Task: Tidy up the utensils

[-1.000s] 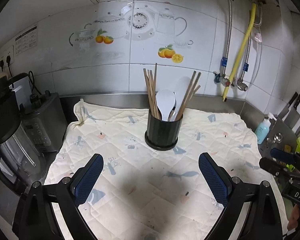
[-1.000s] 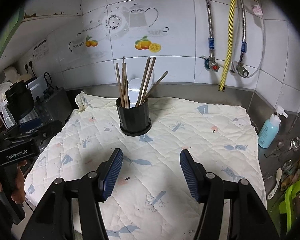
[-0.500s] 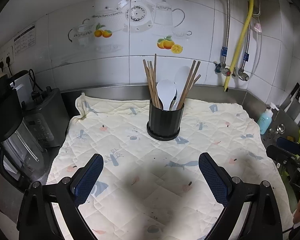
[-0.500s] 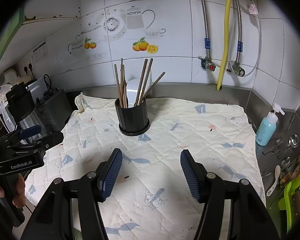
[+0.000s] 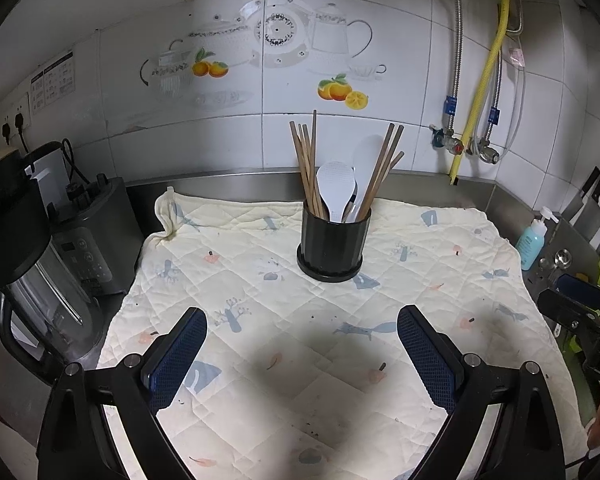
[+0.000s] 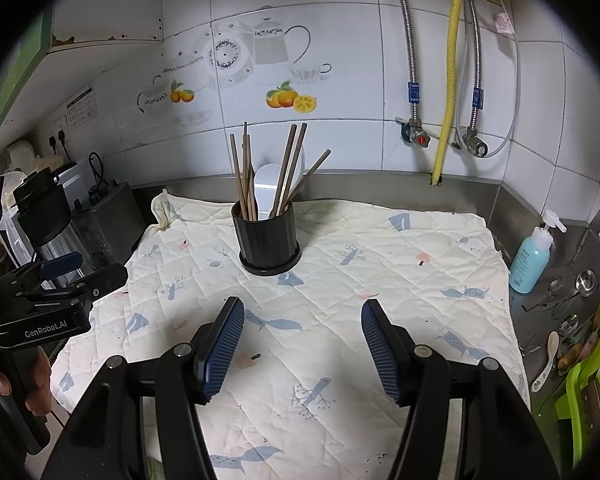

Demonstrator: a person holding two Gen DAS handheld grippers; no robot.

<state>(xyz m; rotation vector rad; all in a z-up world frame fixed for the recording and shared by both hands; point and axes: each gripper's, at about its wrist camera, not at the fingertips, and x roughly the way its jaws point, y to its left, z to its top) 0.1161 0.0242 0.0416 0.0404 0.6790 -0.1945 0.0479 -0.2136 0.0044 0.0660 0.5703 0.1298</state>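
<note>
Chopsticks (image 5: 308, 168) and white rice paddles (image 5: 335, 190) stand upright in the black holder (image 5: 332, 246) at the far middle of the quilted cloth (image 5: 260, 280), apparently already sorted. Left gripper (image 5: 302, 354) and right gripper (image 6: 302, 346) hover near, jaws wide, empty.

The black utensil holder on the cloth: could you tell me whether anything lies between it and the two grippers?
Nothing visible does. Only bare quilted cloth lies between the utensil holder and the open left gripper, and likewise the open right gripper.
</note>
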